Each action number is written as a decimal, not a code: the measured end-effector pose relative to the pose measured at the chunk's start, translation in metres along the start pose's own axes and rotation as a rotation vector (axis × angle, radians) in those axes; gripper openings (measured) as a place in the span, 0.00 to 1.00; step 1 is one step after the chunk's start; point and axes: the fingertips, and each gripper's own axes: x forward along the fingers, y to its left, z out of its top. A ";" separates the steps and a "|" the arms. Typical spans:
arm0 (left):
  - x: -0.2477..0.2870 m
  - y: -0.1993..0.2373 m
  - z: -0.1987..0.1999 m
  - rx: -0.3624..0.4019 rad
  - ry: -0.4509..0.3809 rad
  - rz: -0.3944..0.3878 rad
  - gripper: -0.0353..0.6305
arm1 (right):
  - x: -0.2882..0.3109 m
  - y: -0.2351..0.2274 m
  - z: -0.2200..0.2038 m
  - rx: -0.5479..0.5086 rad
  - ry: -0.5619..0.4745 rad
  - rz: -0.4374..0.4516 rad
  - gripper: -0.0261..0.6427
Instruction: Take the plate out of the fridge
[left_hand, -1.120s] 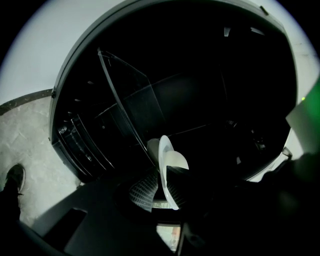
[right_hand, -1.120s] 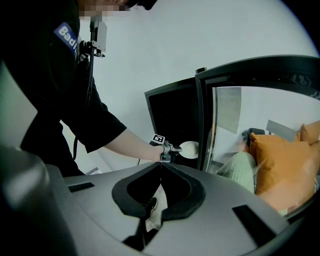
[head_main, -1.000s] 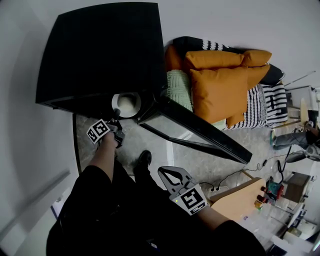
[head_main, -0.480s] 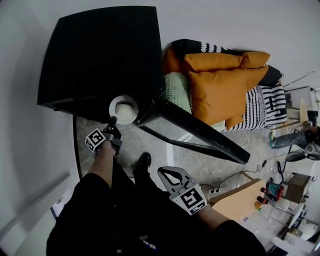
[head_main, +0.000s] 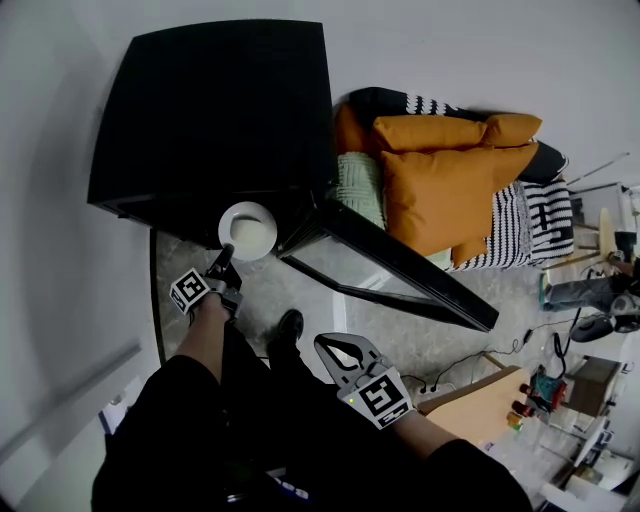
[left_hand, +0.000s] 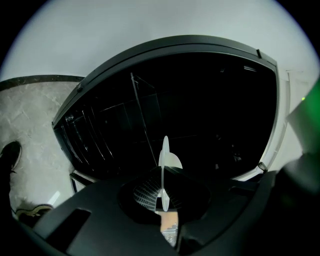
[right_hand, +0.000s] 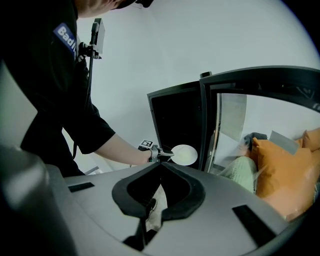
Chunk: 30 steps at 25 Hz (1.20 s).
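Your main risk sits at the left: the left tool (head_main: 222, 262) pinches the plate (head_main: 250, 232) narrowly by its near rim alone, so nearly the whole plate hangs out past the jaws on the far side with nothing under it. Judging by that hold, a quick swing or a twist of your wrist could let the rim slide in the pads, and the plate would tip or drop onto the hard stone floor (head_main: 310, 300) just below. In the left gripper view the plate (left_hand: 165, 150) stands edge-on between the closed jaws of the left tool (left_hand: 163, 172), which shows how little of it is gripped. The fridge (head_main: 210, 110) stands open right behind it. The plate's far edge lies close to the front of the dark cavity, so lifting or turning too early could knock it on the frame. To the right, the open door (head_main: 390, 265) angles out toward you, and a sweep that way could clip its inner edge. Further right and nearer to you, the right tool (head_main: 340, 352) has its jaws together with nothing between them and is well apart from the plate, so it cannot catch a slip. The plate itself lies just outside the fridge opening, on the far side of the left tool and touching only its pads.
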 end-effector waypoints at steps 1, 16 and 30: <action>-0.004 -0.003 -0.002 0.002 0.005 -0.001 0.08 | 0.001 0.001 0.002 -0.003 -0.006 0.003 0.05; -0.074 -0.104 -0.020 0.052 0.110 -0.045 0.08 | -0.004 -0.001 0.024 -0.002 -0.014 -0.018 0.05; -0.143 -0.224 -0.029 -0.061 0.134 -0.145 0.08 | 0.009 0.001 0.044 0.009 -0.047 0.003 0.05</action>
